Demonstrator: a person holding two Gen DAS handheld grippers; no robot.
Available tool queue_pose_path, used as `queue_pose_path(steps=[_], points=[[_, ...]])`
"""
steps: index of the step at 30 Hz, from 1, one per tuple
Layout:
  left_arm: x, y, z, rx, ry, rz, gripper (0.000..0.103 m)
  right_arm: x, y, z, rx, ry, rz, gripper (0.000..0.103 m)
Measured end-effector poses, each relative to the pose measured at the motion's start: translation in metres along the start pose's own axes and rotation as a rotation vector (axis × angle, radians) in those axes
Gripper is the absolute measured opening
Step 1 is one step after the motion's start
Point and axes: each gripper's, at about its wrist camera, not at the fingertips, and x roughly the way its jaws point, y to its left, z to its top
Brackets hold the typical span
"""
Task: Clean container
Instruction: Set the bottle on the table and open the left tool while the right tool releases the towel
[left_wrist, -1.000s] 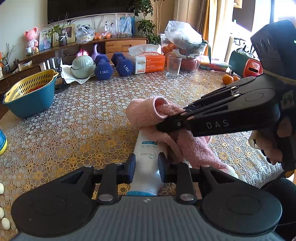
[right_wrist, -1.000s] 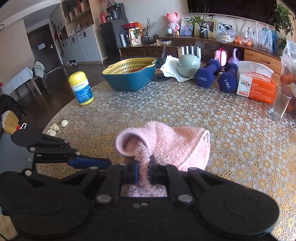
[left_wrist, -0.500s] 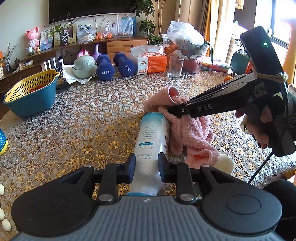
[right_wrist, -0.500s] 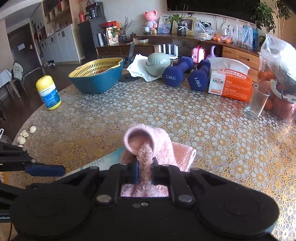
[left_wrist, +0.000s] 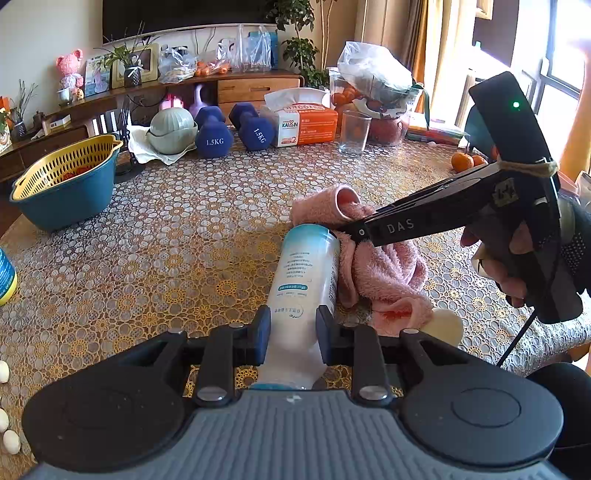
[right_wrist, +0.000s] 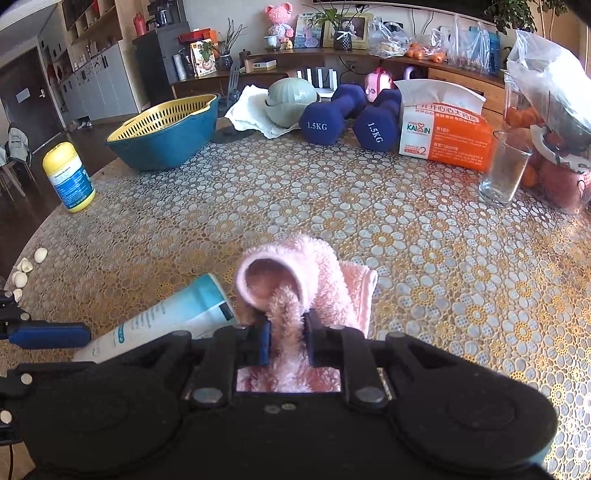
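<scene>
A white and teal container (left_wrist: 306, 280) lies on its side on a round desk (left_wrist: 155, 236) covered in a gold and white floral lace cloth. The left tongs (left_wrist: 291, 334) are clamped shut on the lower part of the container, one blue pad on each side, pressing against it. The container's far end points away across the desk.

Just to the right of the container, touching it, sits a crumpled pink fluffy towel (right_wrist: 310, 273), partly rolled into a tube at its top. The right tongs (right_wrist: 287, 341) come in from the right, gripped by a person's hand (left_wrist: 513, 258). Their jaws have just been opening, a strand of the towel between them; the pads now sit loosely beside the strand rather than squeezing it.

Further back on the desk stand a blue bowl with a yellow strainer (right_wrist: 166, 129), two dark blue dumbbells (right_wrist: 347, 114), an orange and white tissue pack (right_wrist: 443, 129) and an empty clear glass (right_wrist: 504, 170). A yellow-capped bottle (right_wrist: 68, 177) stands near the left edge.
</scene>
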Motion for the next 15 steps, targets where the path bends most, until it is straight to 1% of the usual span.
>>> queue_pose_path(steps=[1,2,3,5,6,8,9,11,13,15], points=[[-0.001,0.000,0.000,-0.005,0.000,0.002,0.026,-0.004,0.000,0.000,0.006,-0.006,-0.002,0.023],[-0.003,-0.001,0.000,-0.011,-0.001,-0.001,0.026,-0.008,0.000,0.000,0.012,-0.013,-0.006,0.029],[-0.004,-0.001,0.000,-0.015,-0.004,-0.002,0.026,-0.014,0.000,-0.001,0.016,-0.021,-0.008,0.031],[-0.008,-0.004,0.001,-0.012,-0.007,0.004,0.027,-0.027,-0.001,-0.003,0.031,-0.047,0.003,0.040],[-0.010,-0.006,0.001,-0.009,-0.008,0.011,0.029,-0.035,-0.001,-0.005,0.042,-0.060,0.016,0.043],[-0.016,-0.010,0.001,-0.006,-0.018,0.015,0.037,-0.050,0.000,-0.007,0.049,-0.080,0.030,0.049],[-0.020,-0.011,0.001,-0.006,-0.025,0.017,0.040,-0.056,0.001,-0.009,0.050,-0.088,0.029,0.050],[-0.027,-0.016,0.001,-0.005,-0.042,0.021,0.054,-0.071,0.003,-0.013,0.056,-0.107,0.042,0.052],[-0.035,-0.020,0.001,0.000,-0.055,0.029,0.056,-0.086,0.005,-0.019,0.057,-0.125,0.049,0.053],[-0.040,-0.024,0.000,0.002,-0.060,0.030,0.056,-0.100,0.007,-0.026,0.066,-0.149,0.058,0.056]])
